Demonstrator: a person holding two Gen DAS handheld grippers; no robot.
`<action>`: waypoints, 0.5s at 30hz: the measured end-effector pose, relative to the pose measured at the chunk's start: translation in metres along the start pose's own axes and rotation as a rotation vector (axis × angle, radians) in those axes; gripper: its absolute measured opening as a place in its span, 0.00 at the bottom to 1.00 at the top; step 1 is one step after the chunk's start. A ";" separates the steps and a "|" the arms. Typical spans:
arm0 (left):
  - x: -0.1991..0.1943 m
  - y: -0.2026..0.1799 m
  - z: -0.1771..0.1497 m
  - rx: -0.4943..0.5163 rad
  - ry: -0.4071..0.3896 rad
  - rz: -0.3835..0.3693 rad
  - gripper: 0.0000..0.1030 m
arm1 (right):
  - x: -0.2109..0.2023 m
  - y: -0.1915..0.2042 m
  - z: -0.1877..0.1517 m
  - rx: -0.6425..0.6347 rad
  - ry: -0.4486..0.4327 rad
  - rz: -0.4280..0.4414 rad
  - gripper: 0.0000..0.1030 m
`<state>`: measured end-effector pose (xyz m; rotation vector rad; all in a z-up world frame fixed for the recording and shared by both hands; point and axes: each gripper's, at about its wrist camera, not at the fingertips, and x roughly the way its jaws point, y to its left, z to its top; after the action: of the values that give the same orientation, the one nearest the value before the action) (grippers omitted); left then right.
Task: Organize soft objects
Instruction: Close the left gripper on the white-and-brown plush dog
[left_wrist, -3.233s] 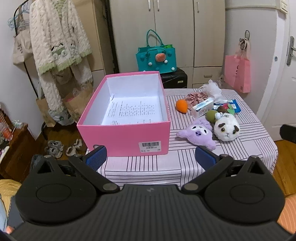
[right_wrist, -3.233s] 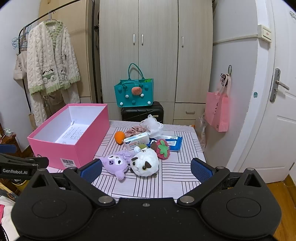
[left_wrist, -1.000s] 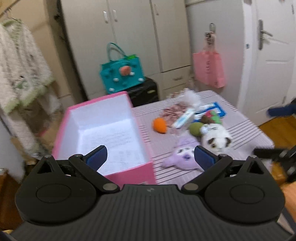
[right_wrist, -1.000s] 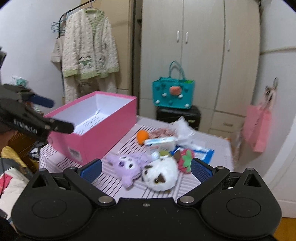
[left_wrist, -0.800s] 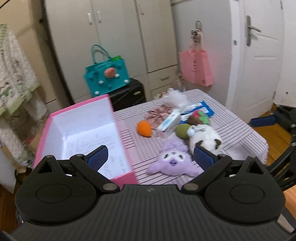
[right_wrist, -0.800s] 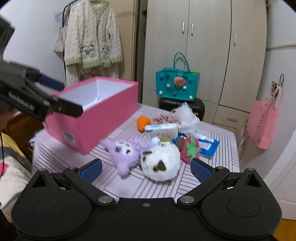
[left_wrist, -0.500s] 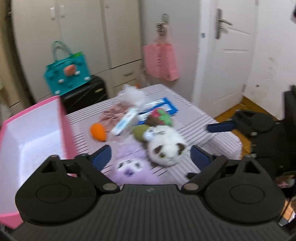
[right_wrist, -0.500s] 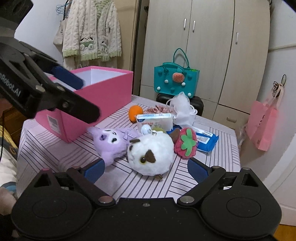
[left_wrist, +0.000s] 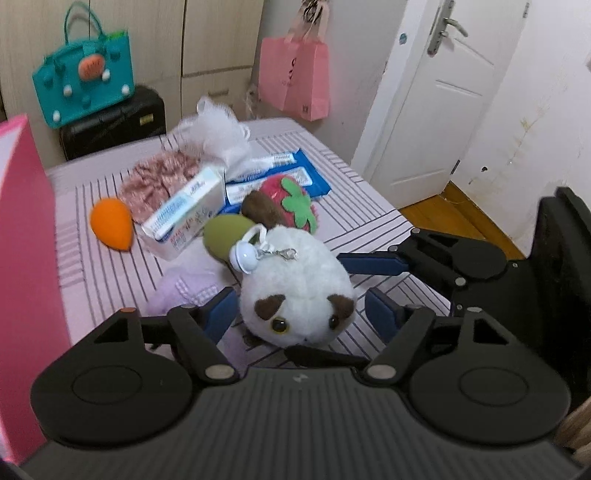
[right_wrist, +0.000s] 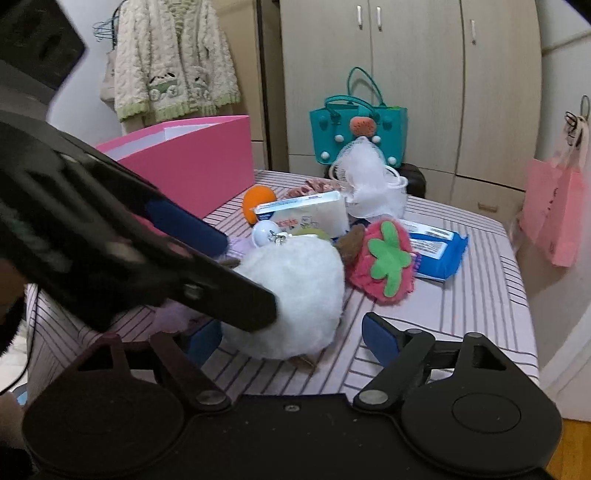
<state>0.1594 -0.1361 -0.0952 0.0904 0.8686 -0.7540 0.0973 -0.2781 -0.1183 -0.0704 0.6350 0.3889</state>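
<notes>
With both tools spread wide and holding nothing, the step in hand looks like the first pick: a round white plush animal with brown ear patches (left_wrist: 299, 291) sits on the striped tablecloth (left_wrist: 354, 184) directly between the blue-padded fingers of the left gripper (left_wrist: 301, 314), which bracket it without visibly pressing. From the other side the right gripper (right_wrist: 291, 338) points at the same toy, one pad just beside its flank, the other standing clear.

Just beyond the plush lie a red strawberry plush with a green leaf (left_wrist: 291, 199), an olive-green soft ball (left_wrist: 225, 232) and a pale purple plush (left_wrist: 184, 288) partly hidden behind the left finger. Farther ahead are a tissue pack (left_wrist: 184, 210) and an orange teardrop sponge (left_wrist: 110, 223).

To the left gripper's left stands the open pink cardboard box (left_wrist: 26, 258), probably the destination. Next, one gripper should close gently on the toy, then lift and carry it leftward; the other should back off first.
</notes>
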 end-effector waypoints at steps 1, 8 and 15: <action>0.004 0.002 -0.001 -0.016 0.008 -0.011 0.69 | 0.001 0.001 0.000 -0.005 -0.004 0.006 0.81; 0.008 0.010 -0.009 -0.089 -0.004 -0.060 0.64 | 0.007 0.001 -0.004 -0.008 -0.029 0.017 0.69; 0.006 0.002 -0.013 -0.083 -0.014 -0.028 0.61 | 0.004 0.001 -0.007 0.025 -0.051 0.011 0.67</action>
<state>0.1545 -0.1334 -0.1086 -0.0006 0.8878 -0.7432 0.0959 -0.2767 -0.1268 -0.0329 0.5898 0.3916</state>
